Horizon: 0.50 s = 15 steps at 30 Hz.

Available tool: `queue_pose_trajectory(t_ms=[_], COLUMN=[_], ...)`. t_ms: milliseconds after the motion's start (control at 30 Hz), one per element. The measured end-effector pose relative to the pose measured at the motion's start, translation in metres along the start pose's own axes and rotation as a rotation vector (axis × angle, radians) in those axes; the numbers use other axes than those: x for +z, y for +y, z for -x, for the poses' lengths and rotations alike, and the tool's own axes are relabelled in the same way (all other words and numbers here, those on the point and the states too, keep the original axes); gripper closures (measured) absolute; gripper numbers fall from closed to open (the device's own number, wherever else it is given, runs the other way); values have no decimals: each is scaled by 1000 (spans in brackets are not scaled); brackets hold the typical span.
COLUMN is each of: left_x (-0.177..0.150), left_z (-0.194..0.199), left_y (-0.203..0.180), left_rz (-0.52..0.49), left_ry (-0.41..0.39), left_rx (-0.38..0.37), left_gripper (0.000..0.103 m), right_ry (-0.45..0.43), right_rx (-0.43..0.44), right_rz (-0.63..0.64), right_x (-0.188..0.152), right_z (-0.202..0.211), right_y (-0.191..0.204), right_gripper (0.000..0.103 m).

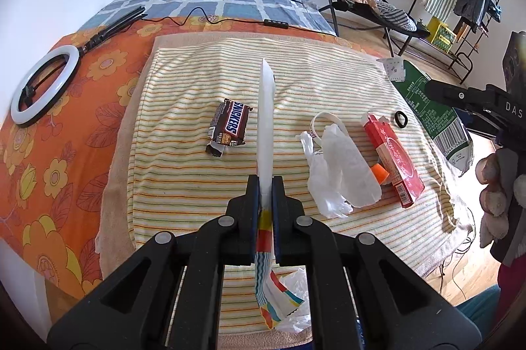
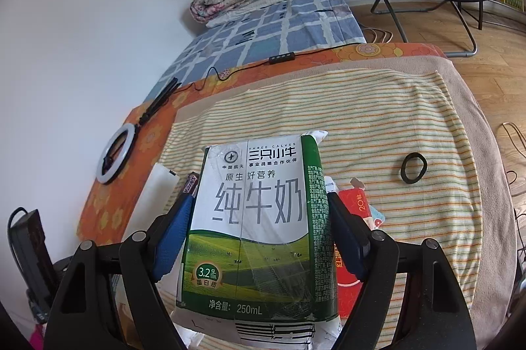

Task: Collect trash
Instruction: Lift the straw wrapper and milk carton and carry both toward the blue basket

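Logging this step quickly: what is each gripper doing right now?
Left gripper: closed on a flat paper wrapper.
Right gripper: closed on a milk carton.

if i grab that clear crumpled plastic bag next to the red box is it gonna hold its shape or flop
The clear plastic bag will likely flop: it lies crumpled and thin on the striped towel. It is probably very light, so a push may just slide or bunch it. Its glossy film looks slippery, so pinch a fold.

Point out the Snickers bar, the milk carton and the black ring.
Snickers bar (image 1: 230, 127): left wrist view, on the printed logo.
Milk carton (image 2: 259, 218): right wrist view, on its front face.
Black ring (image 2: 413, 168): right wrist view, on its band.
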<state>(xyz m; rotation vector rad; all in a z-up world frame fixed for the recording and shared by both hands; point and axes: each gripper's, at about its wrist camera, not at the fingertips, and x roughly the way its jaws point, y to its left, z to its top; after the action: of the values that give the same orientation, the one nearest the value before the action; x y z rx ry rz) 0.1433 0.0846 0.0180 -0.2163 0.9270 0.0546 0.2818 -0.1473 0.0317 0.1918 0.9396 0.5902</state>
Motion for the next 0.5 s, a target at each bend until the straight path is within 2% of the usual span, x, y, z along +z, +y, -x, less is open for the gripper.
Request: queue_pose_trajectory(t_ms=[300, 500], left_x=[-33, -71], left_z=[49, 81], left_y=[-6, -11], left_rz=[-49, -64], left_ry=[-43, -40], left_rx=[-13, -36], left_gripper=[98, 98], right_ry=[-7, 14], right_rx=[17, 12], right_rz=[69, 117], right_x=[-36, -78], right_z=[46, 69], right_y=[8, 13], right_gripper=[23, 23])
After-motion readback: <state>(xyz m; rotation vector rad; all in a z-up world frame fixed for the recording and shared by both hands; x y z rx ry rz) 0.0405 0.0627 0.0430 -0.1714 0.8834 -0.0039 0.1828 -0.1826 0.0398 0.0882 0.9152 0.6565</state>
